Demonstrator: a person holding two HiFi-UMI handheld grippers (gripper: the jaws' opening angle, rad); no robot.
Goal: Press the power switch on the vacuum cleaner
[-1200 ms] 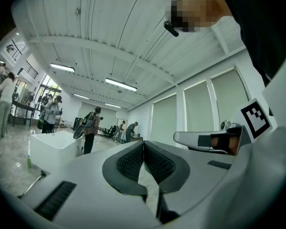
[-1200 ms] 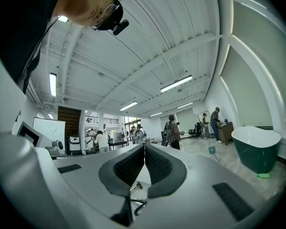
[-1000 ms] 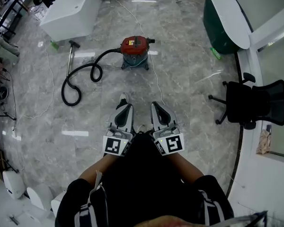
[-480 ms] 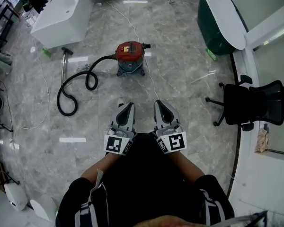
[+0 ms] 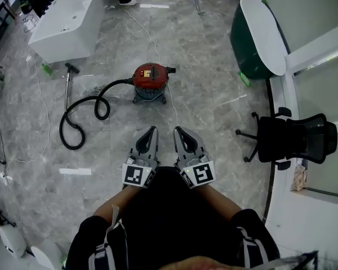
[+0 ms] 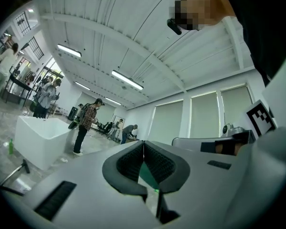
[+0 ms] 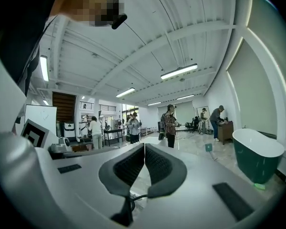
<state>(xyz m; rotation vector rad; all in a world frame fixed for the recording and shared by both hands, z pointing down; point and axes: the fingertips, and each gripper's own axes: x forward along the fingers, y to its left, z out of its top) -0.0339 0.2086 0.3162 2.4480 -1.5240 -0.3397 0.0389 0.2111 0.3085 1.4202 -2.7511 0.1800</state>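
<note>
Compared with the earlier frames, the red-topped canister vacuum cleaner [image 5: 151, 79] sits lower in the head view, nearer both grippers. It stands on the grey marble floor [image 5: 214, 117], well ahead. Left gripper [image 5: 152, 130] and right gripper [image 5: 178, 130]: jaws closed, nothing held. Switch not yet pressed; approach and press remain.

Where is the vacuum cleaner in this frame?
In the head view the red vacuum cleaner stands on the floor ahead of the left gripper and right gripper, apart from both, its black hose looping away to the left.
</note>
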